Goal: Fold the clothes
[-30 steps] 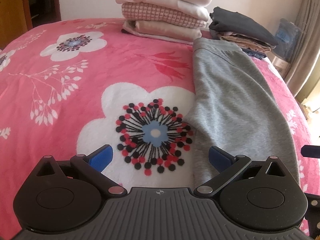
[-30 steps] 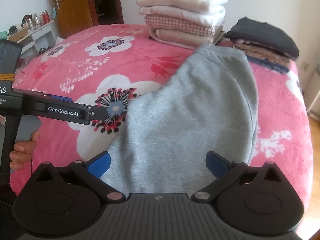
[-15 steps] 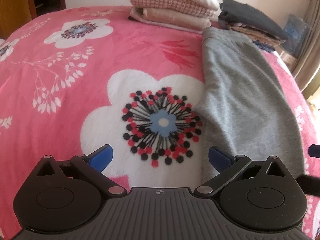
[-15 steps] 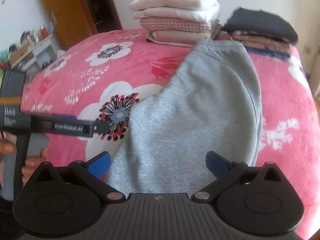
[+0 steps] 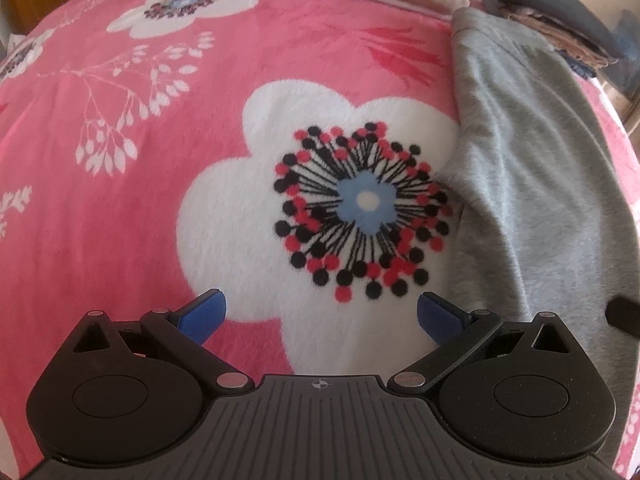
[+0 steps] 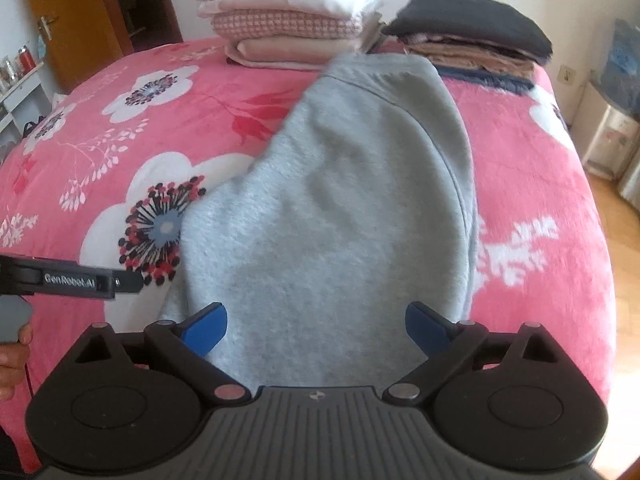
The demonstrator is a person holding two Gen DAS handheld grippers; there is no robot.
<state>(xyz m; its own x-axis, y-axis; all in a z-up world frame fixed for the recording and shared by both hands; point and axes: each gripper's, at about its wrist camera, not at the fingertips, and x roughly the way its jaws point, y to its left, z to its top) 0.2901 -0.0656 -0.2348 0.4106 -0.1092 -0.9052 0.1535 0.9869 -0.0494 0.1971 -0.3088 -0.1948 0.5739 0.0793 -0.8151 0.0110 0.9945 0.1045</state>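
A grey fleece garment (image 6: 340, 208) lies lengthwise on the pink flowered bedspread (image 6: 540, 168); in the left wrist view the grey garment (image 5: 528, 184) runs down the right side. My right gripper (image 6: 316, 326) hovers over the garment's near end, its blue-tipped jaws wide and closing, with grey cloth beneath the gap and no pad pressing on it. My left gripper (image 5: 320, 314) stands open over the white flower print (image 5: 360, 200), just left of the garment's edge, holding nothing. The left gripper's body (image 6: 72, 278) shows at the left of the right wrist view.
Two stacks of folded clothes sit at the far end of the bed: a pale pink and cream stack (image 6: 288, 24) and a dark stack (image 6: 476, 36). A wooden door (image 6: 80, 20) is far left; appliances (image 6: 608, 136) stand by the bed's right edge.
Both grippers have dipped and come lower toward the bed, so the flower and the grey cloth look larger. The right jaws have narrowed slightly. The garment has not moved.
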